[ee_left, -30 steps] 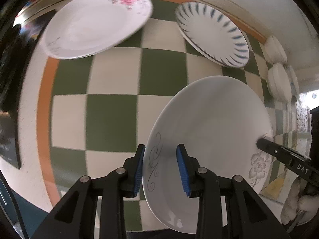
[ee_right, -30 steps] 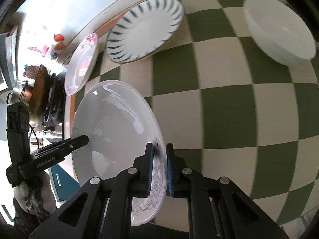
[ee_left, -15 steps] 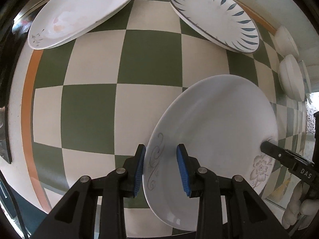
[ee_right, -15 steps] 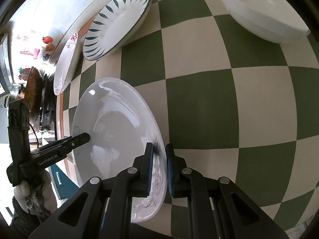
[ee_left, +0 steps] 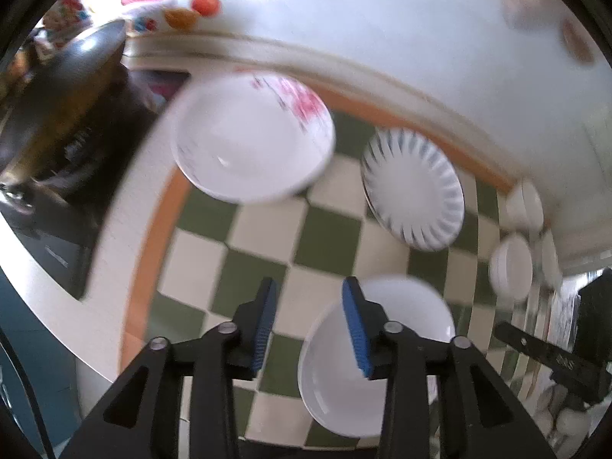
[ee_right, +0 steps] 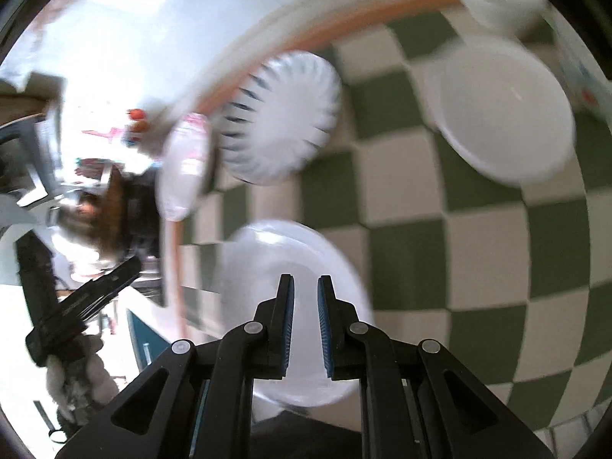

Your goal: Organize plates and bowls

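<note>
One white plate [ee_left: 344, 390] lies flat on the green-and-cream checked tablecloth [ee_left: 329, 229], near its front edge. In the left wrist view it sits below and to the right of the left gripper [ee_left: 306, 287], partly hidden behind the right-hand finger. The left gripper's jaws are opening, and only bare cloth shows between the blue pads [ee_left: 354, 329]; they press on nothing.

In the right wrist view the same plate lies directly under the right gripper [ee_right: 306, 279]. Its pads are drawn almost together, leaving a narrow gap. The plate's rim runs outside both fingers, so nothing is gripped, though motion blur softens the detail. Seen from the left wrist, the tip of the right gripper stands just clear of the plate's right edge.

Farther back on the cloth lie two more plates. A plate with pink flowers [ee_left: 252, 137] rests at the back left corner, overlapping the cloth's orange border [ee_left: 153, 229]. A plate with dark blue radial strokes [ee_left: 413, 191] rests to its right, apart from it. White bowls [ee_left: 512, 267] cluster along the right side of the cloth, near the wall; the right wrist view shows the nearest as a wide, plain white bowl [ee_right: 505, 122].

Beyond the cloth's left edge stands a dark wok [ee_left: 57, 88].
</note>
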